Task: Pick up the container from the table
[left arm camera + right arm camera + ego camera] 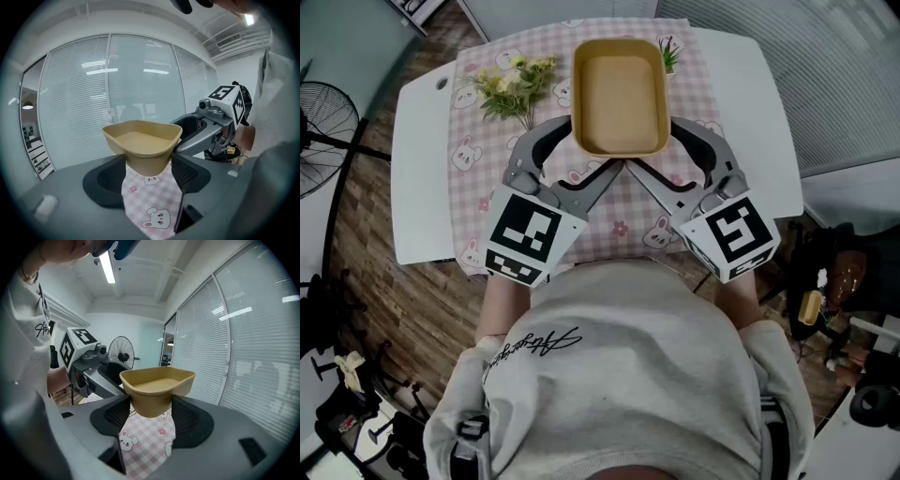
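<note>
The white worktop [422, 169] carries a pink checked cloth [483, 178] with rabbit prints. The tan container [619, 94] sits over the far middle of that cloth. From my two tool cameras its base looks clear of the fabric, so I judge it is in the air and the step in hand is the lift itself.

My left tool [149, 171] pinches the container's near left corner, with a pad on each side of the lower wall. My right tool [150, 413] pinches the near right corner the same way. Both grips are at the near end, so the far end hangs unsupported.

To do this well, I would:
- raise both hands together at one pace, so the rim stays level and the tray does not twist between the pads;
- hold the squeeze even and no harder, since the wall looks thin and may flex or slip out;
- go straight up, away from the flower bunch [516, 84] lying just left of the container on the cloth.
</note>
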`<act>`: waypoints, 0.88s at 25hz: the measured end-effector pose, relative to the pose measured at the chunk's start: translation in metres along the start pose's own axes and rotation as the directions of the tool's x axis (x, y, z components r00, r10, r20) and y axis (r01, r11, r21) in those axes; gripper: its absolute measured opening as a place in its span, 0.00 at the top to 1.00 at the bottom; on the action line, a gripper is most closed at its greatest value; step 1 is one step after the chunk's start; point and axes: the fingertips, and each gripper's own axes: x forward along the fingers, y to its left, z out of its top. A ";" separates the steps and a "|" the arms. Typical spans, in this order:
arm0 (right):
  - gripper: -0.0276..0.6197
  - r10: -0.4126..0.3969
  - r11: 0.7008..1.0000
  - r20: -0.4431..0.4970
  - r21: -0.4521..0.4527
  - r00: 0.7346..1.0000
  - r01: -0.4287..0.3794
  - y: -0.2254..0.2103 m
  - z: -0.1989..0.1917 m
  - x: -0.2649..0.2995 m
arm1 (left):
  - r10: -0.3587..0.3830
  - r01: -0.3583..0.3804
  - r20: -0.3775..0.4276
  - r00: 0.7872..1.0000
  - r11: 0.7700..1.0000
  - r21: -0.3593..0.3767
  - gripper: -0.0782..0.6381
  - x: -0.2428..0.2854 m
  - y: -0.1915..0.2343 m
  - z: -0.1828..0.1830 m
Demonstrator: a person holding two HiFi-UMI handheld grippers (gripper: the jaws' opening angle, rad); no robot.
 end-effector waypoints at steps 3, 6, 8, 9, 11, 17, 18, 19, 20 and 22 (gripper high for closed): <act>0.53 -0.003 1.000 0.002 -0.001 1.000 0.003 0.001 0.000 0.000 | 0.003 -0.003 -0.002 1.000 1.000 0.004 0.47 -0.001 0.000 0.000; 0.53 -0.003 1.000 0.001 -0.002 1.000 0.003 0.001 -0.001 0.000 | 0.008 -0.008 -0.002 1.000 1.000 0.007 0.47 0.000 0.000 -0.001; 0.53 -0.006 1.000 0.001 -0.002 1.000 0.006 0.002 -0.001 0.000 | 0.009 -0.009 -0.001 1.000 1.000 0.008 0.47 -0.001 -0.001 -0.001; 0.53 -0.007 1.000 0.001 -0.001 1.000 0.007 0.002 -0.001 0.000 | 0.009 -0.009 -0.001 1.000 1.000 0.007 0.47 -0.001 0.000 -0.002; 0.54 -0.010 1.000 0.000 0.000 1.000 0.010 0.003 0.000 0.000 | 0.006 -0.006 0.001 1.000 1.000 0.002 0.47 -0.002 0.000 -0.002; 0.55 -0.019 1.000 -0.003 -0.002 1.000 0.019 0.002 -0.002 0.000 | 0.004 -0.004 -0.002 1.000 1.000 -0.015 0.48 0.000 0.000 -0.004; 0.55 -0.019 1.000 -0.004 -0.001 1.000 0.019 0.003 -0.003 0.001 | 0.005 -0.005 -0.004 1.000 1.000 -0.015 0.48 0.000 -0.001 -0.004; 0.55 -0.019 1.000 -0.004 0.002 1.000 0.019 0.003 -0.004 0.001 | 0.005 -0.005 -0.006 1.000 1.000 -0.013 0.48 0.000 -0.001 -0.005; 0.55 -0.019 1.000 -0.003 0.005 1.000 0.019 0.003 -0.004 0.001 | 0.004 -0.004 -0.008 1.000 1.000 -0.009 0.48 0.000 -0.001 -0.005; 0.55 -0.019 1.000 -0.002 0.012 1.000 0.019 0.004 -0.005 0.001 | 0.002 -0.002 -0.012 1.000 1.000 -0.003 0.48 -0.001 -0.001 -0.005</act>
